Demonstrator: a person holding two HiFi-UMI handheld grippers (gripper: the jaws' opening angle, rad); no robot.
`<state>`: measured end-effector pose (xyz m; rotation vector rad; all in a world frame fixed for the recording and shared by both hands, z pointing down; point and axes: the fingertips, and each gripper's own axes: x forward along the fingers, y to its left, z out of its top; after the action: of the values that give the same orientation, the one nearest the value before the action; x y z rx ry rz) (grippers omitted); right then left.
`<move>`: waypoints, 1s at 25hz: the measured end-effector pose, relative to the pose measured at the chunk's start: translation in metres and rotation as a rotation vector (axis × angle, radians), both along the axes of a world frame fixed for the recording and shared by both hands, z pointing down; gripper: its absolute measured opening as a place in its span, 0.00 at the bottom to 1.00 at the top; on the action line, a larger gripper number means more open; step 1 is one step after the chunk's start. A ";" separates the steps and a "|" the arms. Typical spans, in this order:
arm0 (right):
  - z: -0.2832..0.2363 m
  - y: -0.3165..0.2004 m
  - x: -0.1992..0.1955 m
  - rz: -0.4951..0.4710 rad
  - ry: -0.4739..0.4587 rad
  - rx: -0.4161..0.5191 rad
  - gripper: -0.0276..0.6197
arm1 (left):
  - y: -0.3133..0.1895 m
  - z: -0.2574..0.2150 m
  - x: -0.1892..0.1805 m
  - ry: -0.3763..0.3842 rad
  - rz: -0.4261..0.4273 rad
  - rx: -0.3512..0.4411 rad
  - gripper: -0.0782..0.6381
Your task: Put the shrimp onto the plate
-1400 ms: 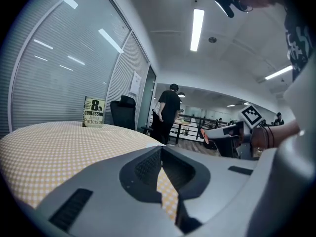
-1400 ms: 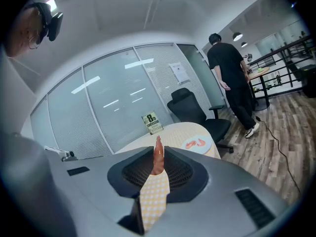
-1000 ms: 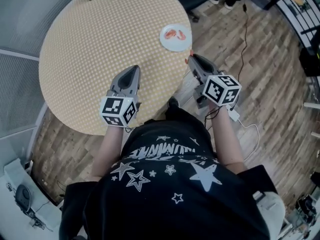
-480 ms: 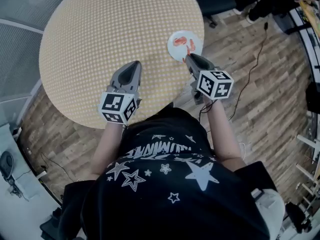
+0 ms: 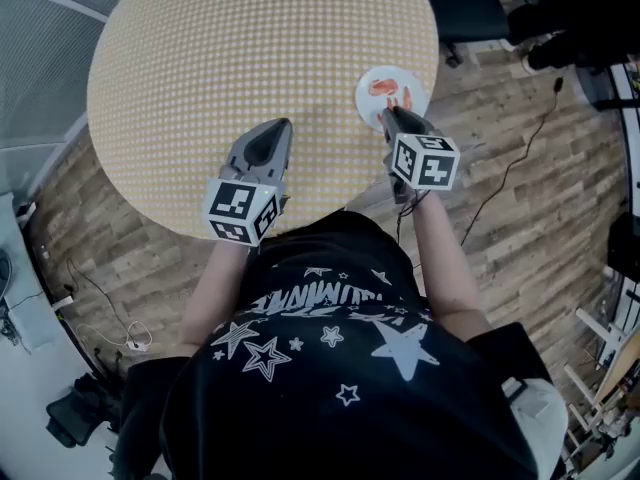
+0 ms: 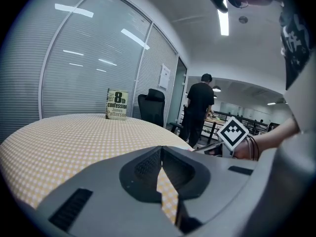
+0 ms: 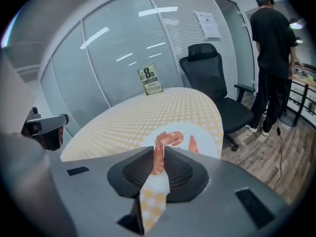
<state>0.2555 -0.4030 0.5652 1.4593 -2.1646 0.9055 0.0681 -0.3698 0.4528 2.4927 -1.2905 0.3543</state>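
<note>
A white plate sits at the right edge of the round table with its yellow checked cloth. Two orange shrimps lie on it. My right gripper has its tip at the plate's near rim. In the right gripper view that gripper is shut on a third shrimp, held upright just above the plate, with a curled shrimp behind it. My left gripper hovers over the cloth near the table's front, shut and holding nothing.
A book stands upright at the far side of the table. A black office chair is behind the table, and a person in black stands on the wooden floor to the right. Glass walls with blinds enclose the left side.
My right gripper has carried the shrimp forward from the table's edge to the plate's near rim. The left gripper has kept its place over the cloth. The head view has shifted.
</note>
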 end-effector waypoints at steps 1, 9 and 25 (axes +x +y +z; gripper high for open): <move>0.003 -0.001 -0.001 -0.006 0.014 -0.010 0.15 | 0.000 0.001 0.000 -0.001 -0.003 -0.003 0.12; 0.019 -0.006 -0.001 -0.014 0.074 -0.057 0.15 | -0.002 0.008 0.009 -0.010 0.001 -0.021 0.12; 0.017 -0.007 0.004 -0.012 0.118 -0.033 0.15 | 0.015 0.026 -0.007 -0.036 -0.060 -0.076 0.12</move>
<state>0.2592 -0.4099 0.5824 1.4452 -2.0615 0.8251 0.0608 -0.3553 0.4789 2.3893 -1.3373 0.4281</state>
